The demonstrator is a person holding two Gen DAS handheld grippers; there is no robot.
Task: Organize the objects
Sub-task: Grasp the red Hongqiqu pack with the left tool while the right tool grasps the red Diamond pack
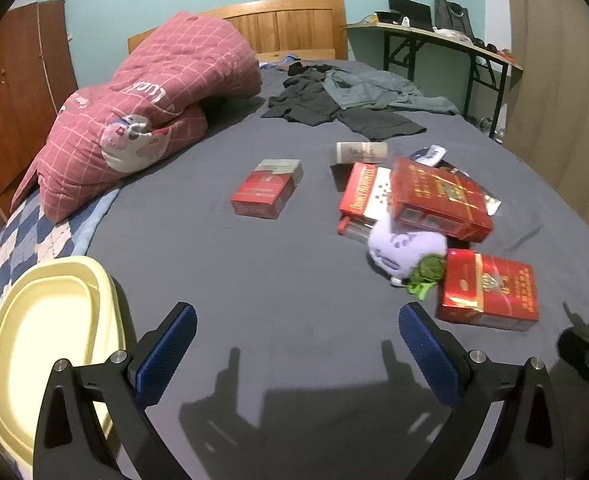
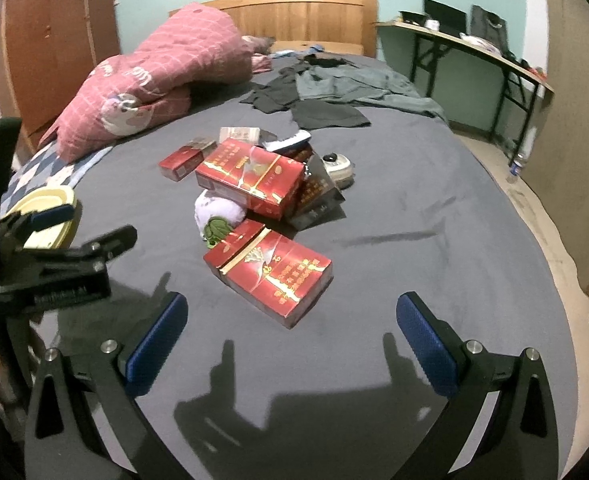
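You hold both tools above a bed covered in a dark grey sheet (image 1: pixel 254 300), and each is spread wide with nothing between its blue padded fingers: the left gripper (image 1: pixel 297 354) hovers over bare sheet, and the right gripper (image 2: pixel 291 346) hovers just short of the nearest glossy red cardboard carton (image 2: pixel 272 276). That carton lies flat, slightly apart from a loose pile in the middle of the bed, where a second red carton (image 2: pixel 250 178) rests tilted on top of other items, a soft lavender plush toy with a green tuft (image 2: pixel 218 210) sits against it, and a small red cigarette pack (image 1: pixel 266 188) lies on its own to the left. A pale yellow plastic tray (image 1: pixel 34 340) waits at the left edge of the bed, likely the place to gather things. The cartons look light and stiff but film-wrapped and slippery, so take the nearest one across its narrow sides, near the middle. The plush will squash; pinch its body, not the tuft.
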